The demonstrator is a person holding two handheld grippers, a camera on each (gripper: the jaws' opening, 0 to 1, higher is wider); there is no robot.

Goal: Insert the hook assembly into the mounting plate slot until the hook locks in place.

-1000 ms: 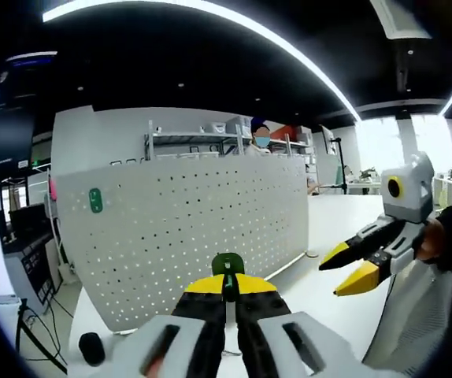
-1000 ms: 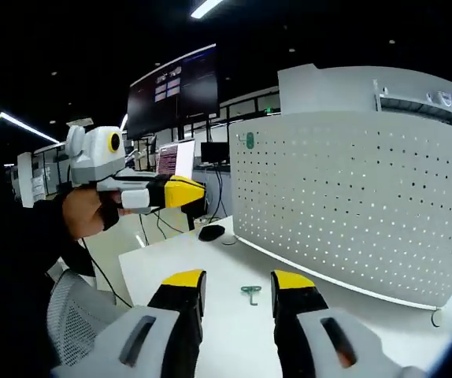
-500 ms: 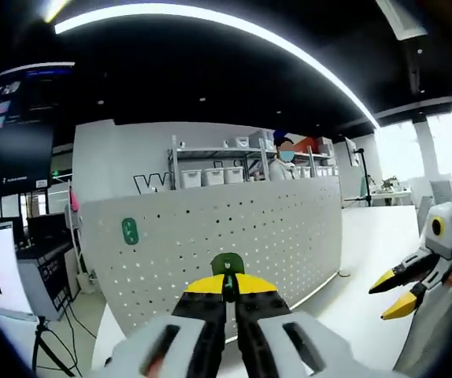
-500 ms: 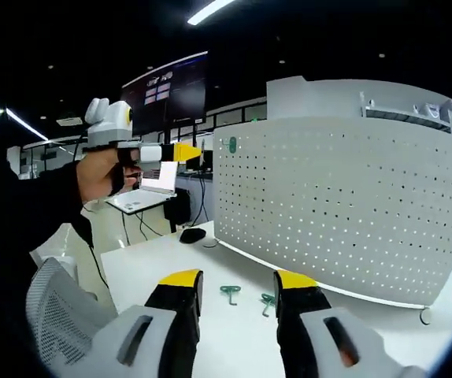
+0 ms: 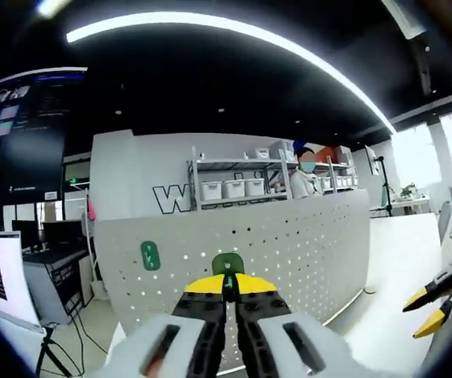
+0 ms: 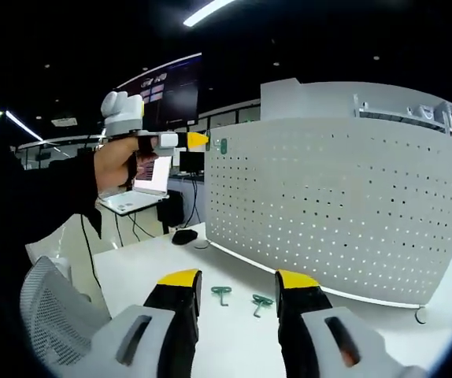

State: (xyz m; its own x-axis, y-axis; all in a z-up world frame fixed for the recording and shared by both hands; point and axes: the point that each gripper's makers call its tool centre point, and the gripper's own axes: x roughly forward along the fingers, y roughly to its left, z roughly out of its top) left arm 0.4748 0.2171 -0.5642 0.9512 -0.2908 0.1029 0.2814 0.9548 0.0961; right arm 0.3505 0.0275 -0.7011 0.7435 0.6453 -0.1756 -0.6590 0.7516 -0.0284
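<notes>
hook in jaws: small green plastic hook [image 5: 227,264] pinched between the yellow tips of the left gripper [image 5: 227,287]; its rounded top sticks up just past the tips, in front of the pegboard face, contact with the board can't be told.
mounting plate: curved white perforated metal pegboard [image 6: 344,205], standing upright on the white table [image 6: 147,272]; in the left gripper view the same pegboard [image 5: 305,248] spans behind the jaws.
already on board: 1 green hook piece [image 5: 150,255] sits on the pegboard face near its upper left corner; in the right gripper view it shows as a small green tab [image 6: 223,146] close to the board's top left edge.
spare hooks: 2 loose green hooks lie flat on the table in front of the pegboard's base, one [image 6: 221,294] just left of the other [image 6: 260,302], slightly apart, both between the right gripper's jaws in that view.
left gripper: jaws closed narrow on the green hook; seen from the right gripper view it [image 6: 198,140] is held up by a hand [image 6: 116,161] level with the pegboard's top left corner, tip near the green tab.
right gripper: [image 6: 238,283] jaws spread wide, nothing between them, low over the table in front of the pegboard; also at the right edge of the left gripper view [image 5: 429,309], tips apart.
around the board: black computer mouse [image 6: 183,235] on the table just off the pegboard's left end; white mesh chair back [image 6: 53,303] further left; shelf rack with white bins [image 5: 238,185] behind the pegboard.
</notes>
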